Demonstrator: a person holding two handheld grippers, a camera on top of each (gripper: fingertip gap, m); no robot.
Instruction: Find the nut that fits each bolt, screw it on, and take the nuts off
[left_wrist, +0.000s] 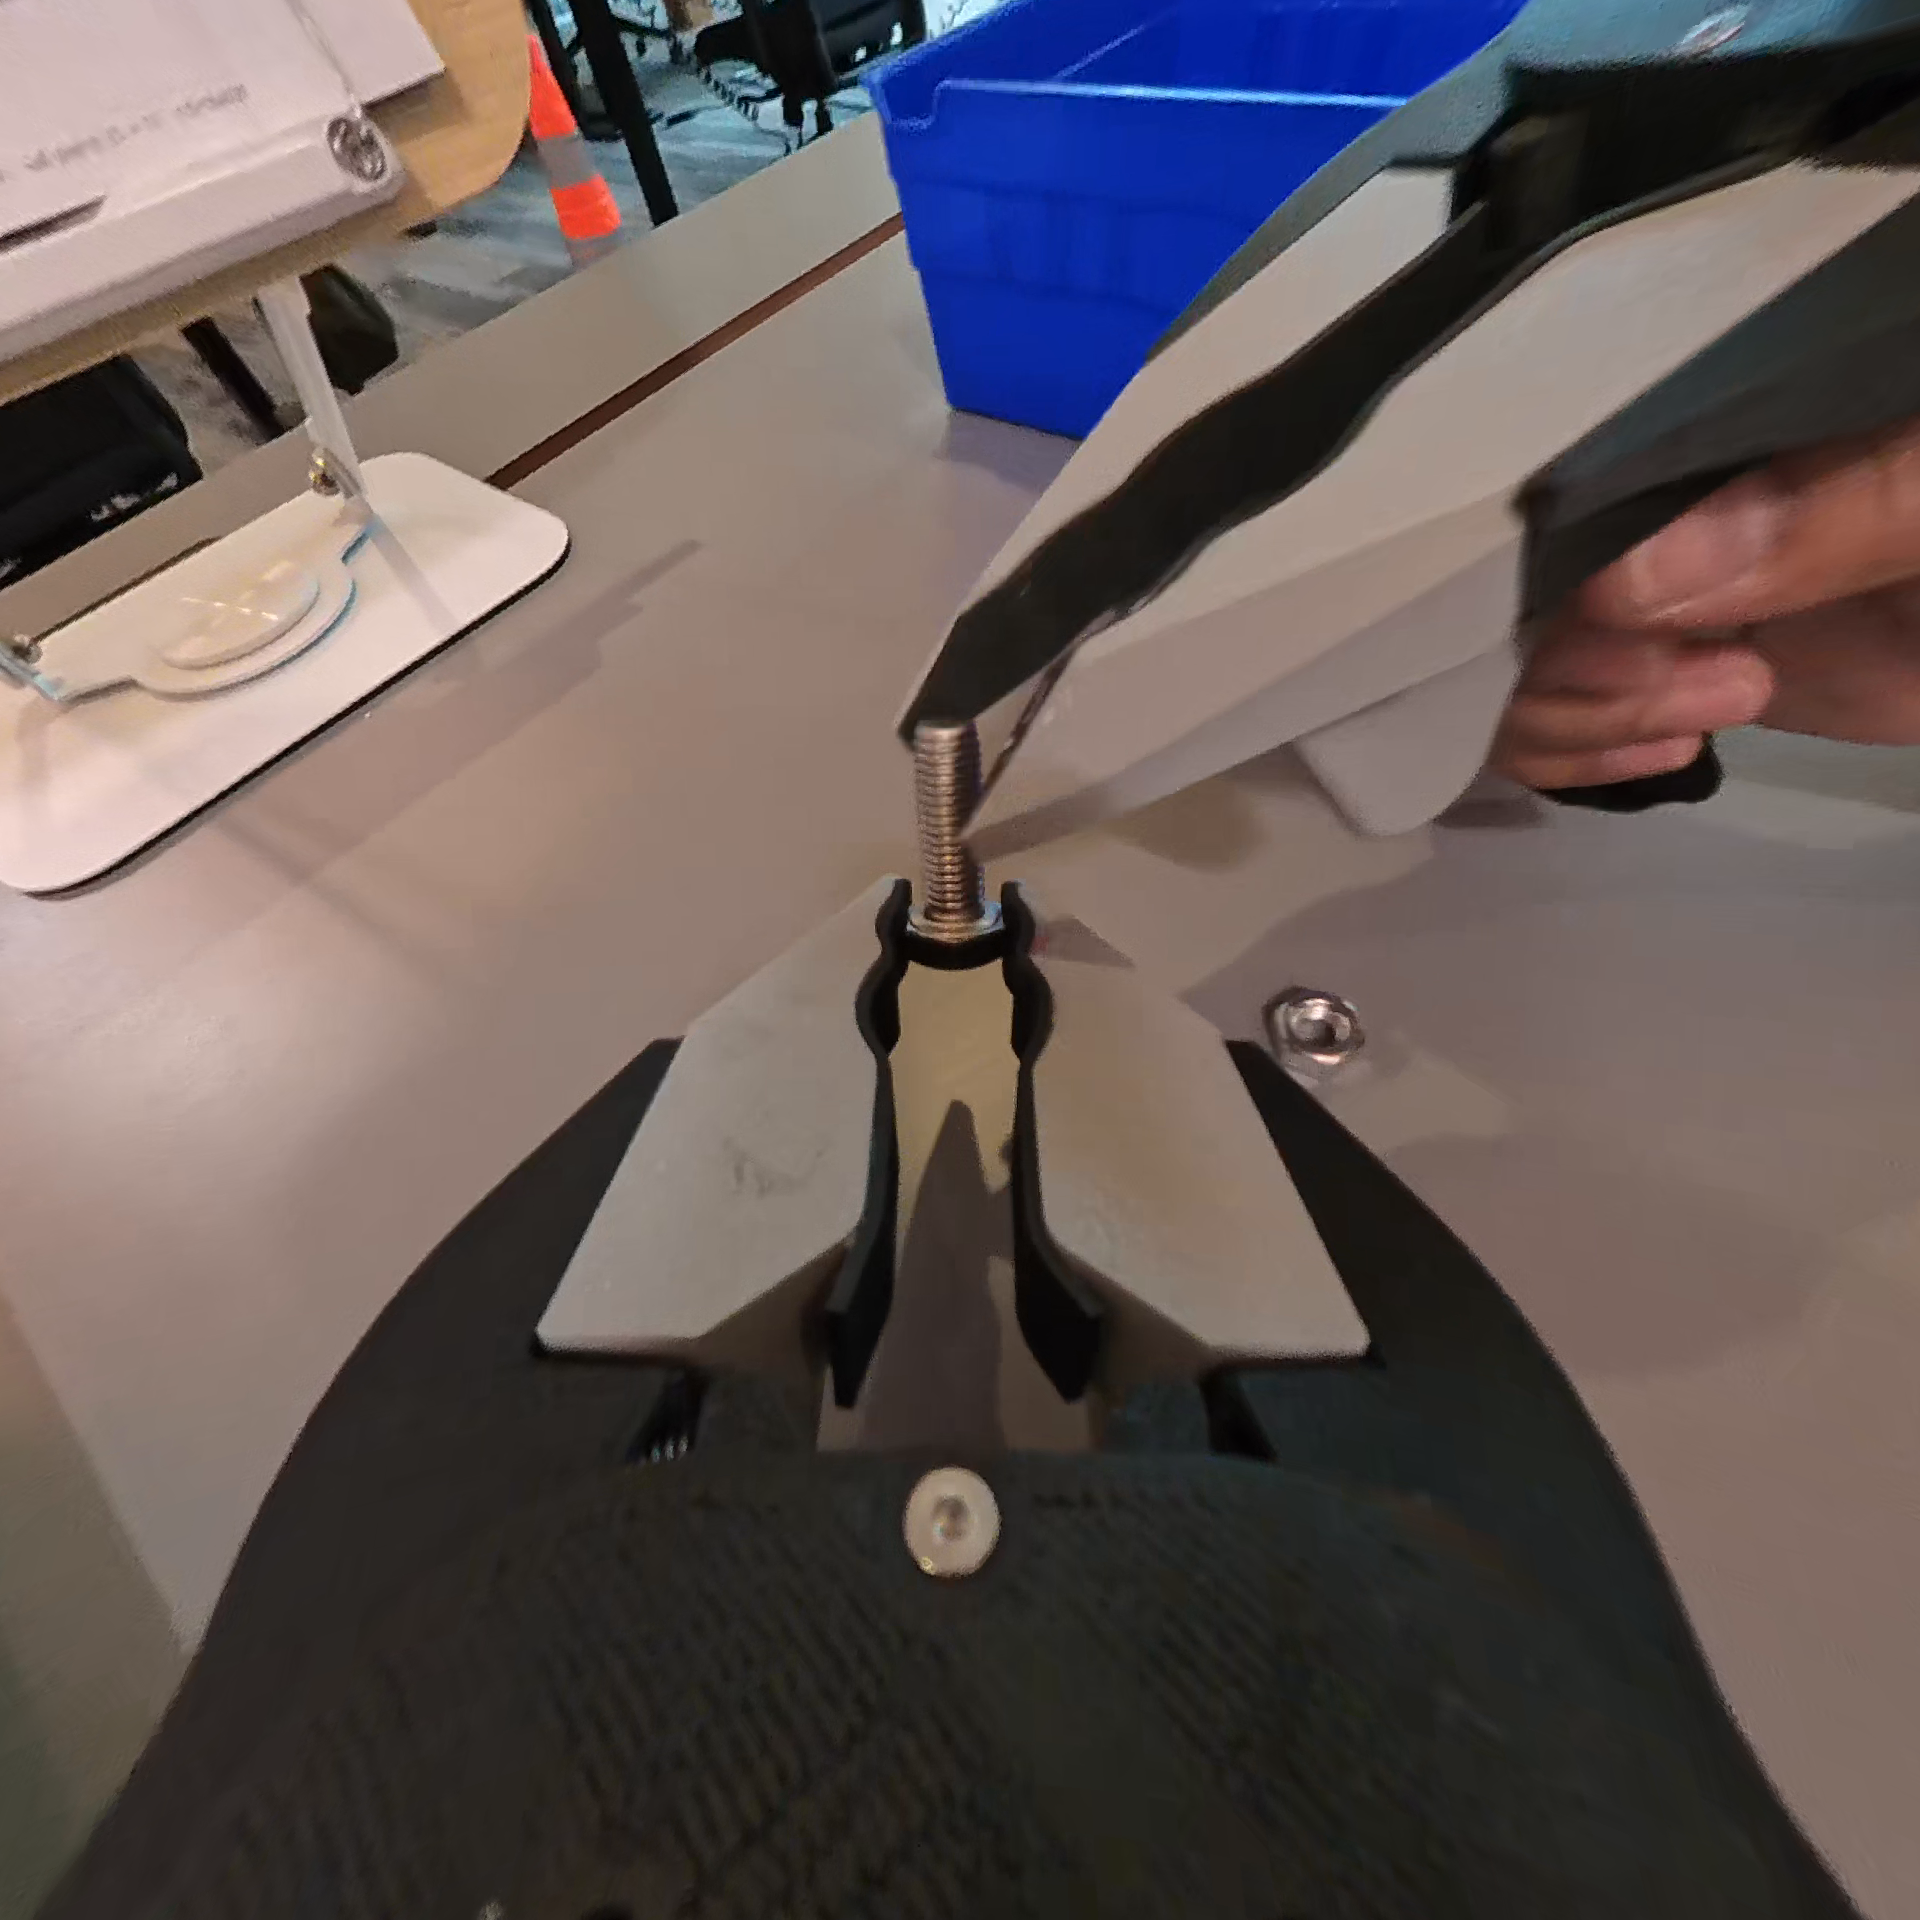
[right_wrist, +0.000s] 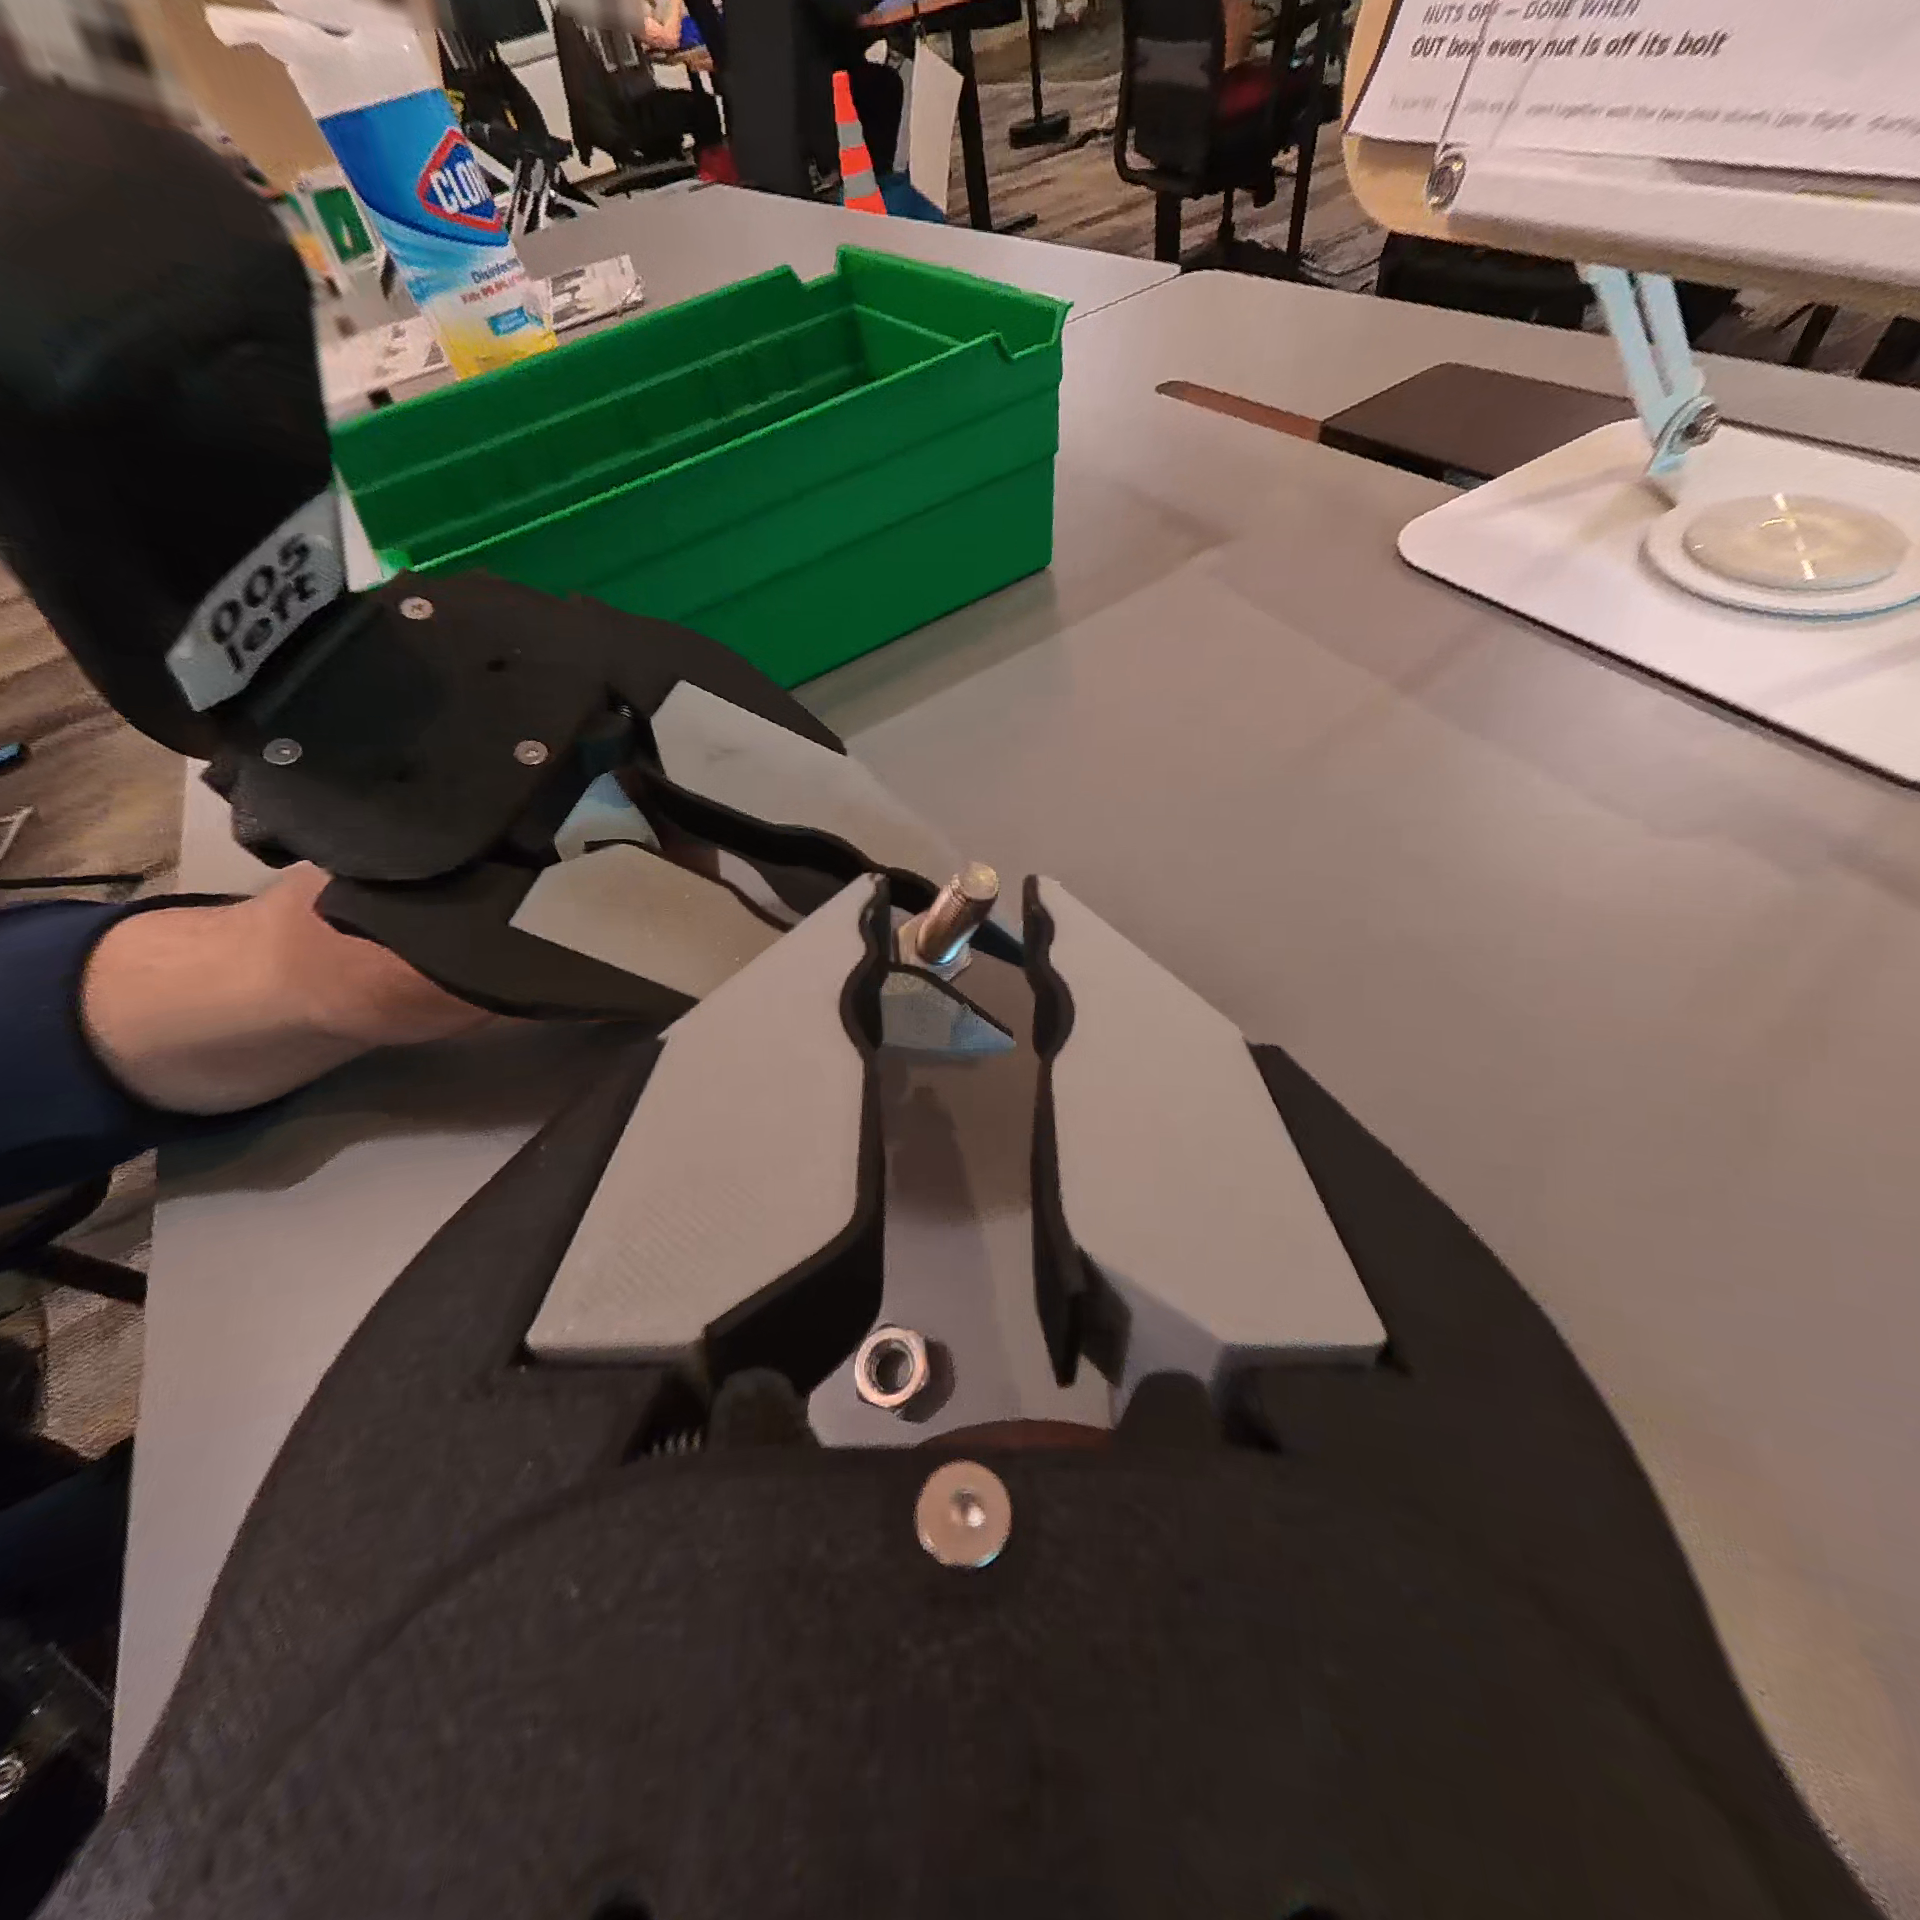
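Observation:
A steel bolt (left_wrist: 938, 821) stands upright with its thread up, and my left gripper (left_wrist: 951, 914) is shut on its hex end. In the right wrist view the bolt (right_wrist: 954, 912) points toward the camera, and the left gripper (right_wrist: 951, 968) comes in from the left. My right gripper (right_wrist: 956, 899) is open, with a jaw on each side of the bolt's threaded end and a gap to the thread. In the left wrist view the right gripper (left_wrist: 951, 769) comes down from the upper right to the bolt's top. A loose nut (left_wrist: 1314, 1029) lies on the table beside the left fingers. It also shows under the right gripper (right_wrist: 891, 1374).
A blue bin (left_wrist: 1039, 260) stands at the back of the grey table (left_wrist: 623, 675). A green bin (right_wrist: 727, 499) stands behind the left gripper. A white stand holding a printed sheet (right_wrist: 1662, 582) is at the right. A wipes canister (right_wrist: 457, 229) stands behind the green bin. Both grippers' tips are close together, under 4 cm apart. Between my left fingertips and the loose nut (left_wrist: 1314, 1029) there is roughly 8 cm. The right camera catches it too, in the right wrist view (right_wrist: 897, 1366).

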